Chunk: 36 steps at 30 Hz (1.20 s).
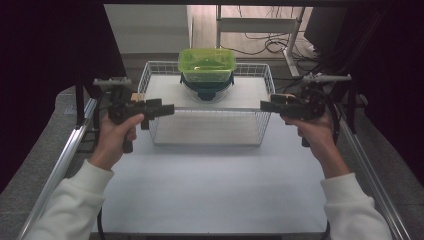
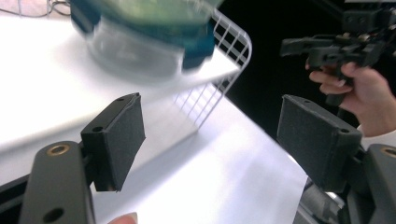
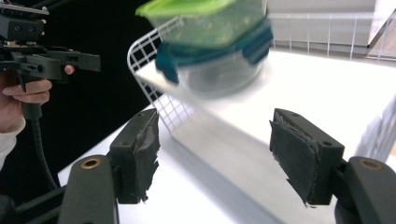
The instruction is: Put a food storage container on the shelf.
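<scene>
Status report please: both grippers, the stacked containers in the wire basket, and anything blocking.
Left gripper and right gripper open, empty, flanking wire basket. Green-lidded container stacked on teal-lidded container, inside basket, untouched. Basket walls between jaws and stack.

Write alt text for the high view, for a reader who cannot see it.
Two stacked food containers, a green-lidded container on a clear round container with a dark teal lid, sit at the back of a white wire basket on a white table. A person in white sleeves holds the left gripper and right gripper at the basket's sides, both jaws open and empty.
</scene>
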Each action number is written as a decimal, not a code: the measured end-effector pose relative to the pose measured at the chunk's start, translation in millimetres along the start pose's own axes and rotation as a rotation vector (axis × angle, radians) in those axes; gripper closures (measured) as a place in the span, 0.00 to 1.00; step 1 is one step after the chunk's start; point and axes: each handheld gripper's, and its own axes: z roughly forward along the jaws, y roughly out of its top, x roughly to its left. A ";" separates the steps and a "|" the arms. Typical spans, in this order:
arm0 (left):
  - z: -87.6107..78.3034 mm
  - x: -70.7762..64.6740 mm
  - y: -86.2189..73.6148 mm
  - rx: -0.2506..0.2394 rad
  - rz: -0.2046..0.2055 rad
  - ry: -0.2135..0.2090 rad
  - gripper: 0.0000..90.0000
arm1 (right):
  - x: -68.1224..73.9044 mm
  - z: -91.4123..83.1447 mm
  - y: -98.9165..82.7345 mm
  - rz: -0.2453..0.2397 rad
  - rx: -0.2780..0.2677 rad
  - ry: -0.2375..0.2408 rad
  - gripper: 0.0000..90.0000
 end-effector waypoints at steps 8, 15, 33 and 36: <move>-4.8 -0.1 -57.6 0.042 0.027 0.063 0.25 | 3.5 -11.8 -56.7 0.028 0.017 0.027 0.36; 0.0 2.3 -95.4 0.077 0.025 0.084 0.26 | 2.1 -9.6 -102.9 0.040 0.036 -0.006 0.35; 25.1 8.9 -155.3 0.226 0.098 0.185 0.25 | -3.1 12.7 -177.6 0.024 0.191 -0.096 0.32; 24.9 8.8 -155.5 0.222 0.095 0.184 0.24 | -3.3 12.0 -177.6 0.029 0.186 -0.099 0.31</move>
